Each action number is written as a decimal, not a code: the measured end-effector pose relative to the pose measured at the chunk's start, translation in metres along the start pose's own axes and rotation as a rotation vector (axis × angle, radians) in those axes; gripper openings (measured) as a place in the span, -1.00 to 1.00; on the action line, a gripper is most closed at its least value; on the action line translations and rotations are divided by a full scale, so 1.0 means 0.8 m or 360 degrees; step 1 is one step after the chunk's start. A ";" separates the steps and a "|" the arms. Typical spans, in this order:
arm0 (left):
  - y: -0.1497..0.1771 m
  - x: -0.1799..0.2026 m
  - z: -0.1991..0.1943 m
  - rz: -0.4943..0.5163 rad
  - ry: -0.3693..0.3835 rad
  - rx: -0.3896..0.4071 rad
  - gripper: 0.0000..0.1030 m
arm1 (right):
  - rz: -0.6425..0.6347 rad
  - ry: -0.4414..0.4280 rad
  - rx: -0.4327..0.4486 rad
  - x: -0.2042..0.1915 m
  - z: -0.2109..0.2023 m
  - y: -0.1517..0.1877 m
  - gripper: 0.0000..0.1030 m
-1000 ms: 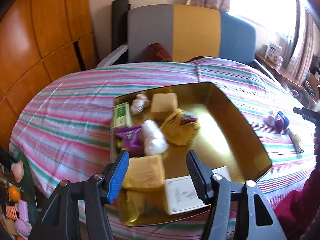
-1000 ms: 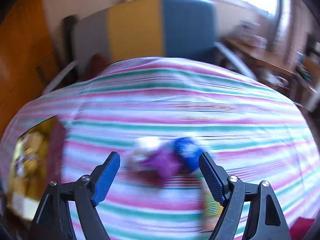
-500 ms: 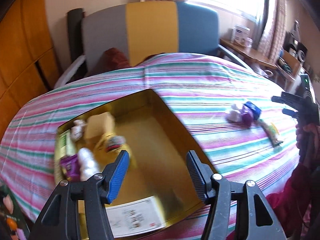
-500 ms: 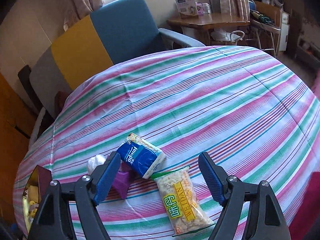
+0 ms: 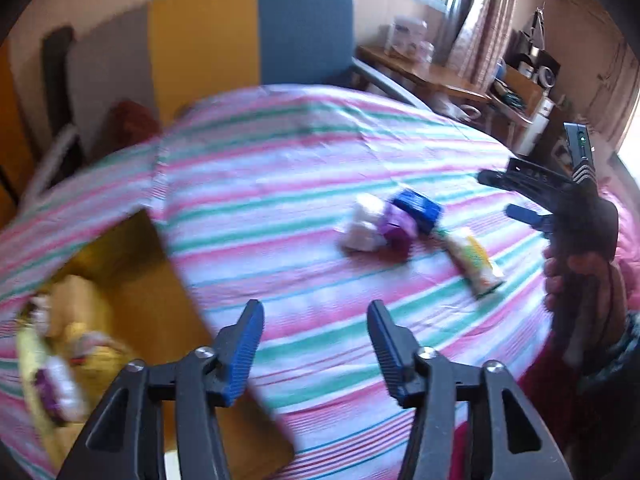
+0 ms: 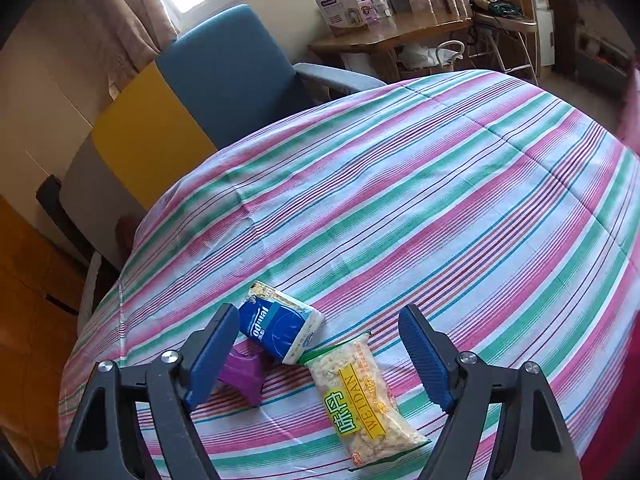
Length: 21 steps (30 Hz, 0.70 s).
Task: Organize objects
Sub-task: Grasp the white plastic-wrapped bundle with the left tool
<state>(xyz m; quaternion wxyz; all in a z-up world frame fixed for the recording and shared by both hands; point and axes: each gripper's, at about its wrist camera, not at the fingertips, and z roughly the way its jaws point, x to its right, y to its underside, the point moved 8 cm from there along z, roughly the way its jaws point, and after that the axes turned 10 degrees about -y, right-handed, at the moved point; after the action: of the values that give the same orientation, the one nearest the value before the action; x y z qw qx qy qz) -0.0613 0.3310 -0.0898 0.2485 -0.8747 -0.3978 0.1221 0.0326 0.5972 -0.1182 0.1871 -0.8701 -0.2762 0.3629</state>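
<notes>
Round table under a striped cloth (image 6: pixel 420 184), pink, green and white. Behind it a chair (image 6: pixel 224 76) with grey, yellow and blue panels; a wooden side desk (image 6: pixel 392 32) with boxes by a curtained window; wood panelling on the left.

Loose on the cloth, four items in one cluster: one blue tissue pack (image 6: pixel 280 328), one purple packet (image 6: pixel 242 372) touching it, one clear snack bag with a yellow label (image 6: pixel 366 396) just beside, and one white wrapped lump (image 5: pixel 362 224) seen only from the left wrist view. One gold tray (image 5: pixel 132 280) sits well apart at the left edge of the cloth, holding several yellow and white packets, too blurred to count.

Left gripper (image 5: pixel 316 344): jaws closing, nothing between them, over bare cloth beside the tray. Right gripper (image 6: pixel 316 356): jaws wide, opening slightly, nothing gripped; the tissue pack and snack bag lie below between the fingers, pads not touching. A hand (image 5: pixel 580 280) holds it at the right edge of the left view.

Left view is motion-blurred; tray cut off by the frame. The purple packet is partly hidden behind the right gripper's left finger.
</notes>
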 end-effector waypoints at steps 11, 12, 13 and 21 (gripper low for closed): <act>-0.045 0.064 0.116 0.0171 -0.0093 -0.0145 -0.08 | 0.0025 -0.0111 -0.0061 -0.007 0.007 0.006 0.65; -0.050 0.063 0.130 0.0177 -0.0118 -0.0159 -0.08 | 0.0028 -0.0123 -0.0069 -0.007 0.008 0.006 0.65; -0.054 0.065 0.141 0.0184 -0.0123 -0.0160 -0.06 | 0.0030 -0.0134 -0.0074 -0.008 0.008 0.007 0.65; -0.084 0.091 0.192 0.0229 -0.0047 -0.0164 0.06 | 0.0066 -0.0196 -0.0093 -0.007 0.011 0.007 0.66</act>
<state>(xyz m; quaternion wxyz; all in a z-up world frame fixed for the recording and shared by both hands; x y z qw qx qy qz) -0.1198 0.4757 -0.1853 0.1878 -0.9107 -0.3433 0.1320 0.0246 0.5901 -0.1243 0.1366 -0.8568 -0.2795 0.4113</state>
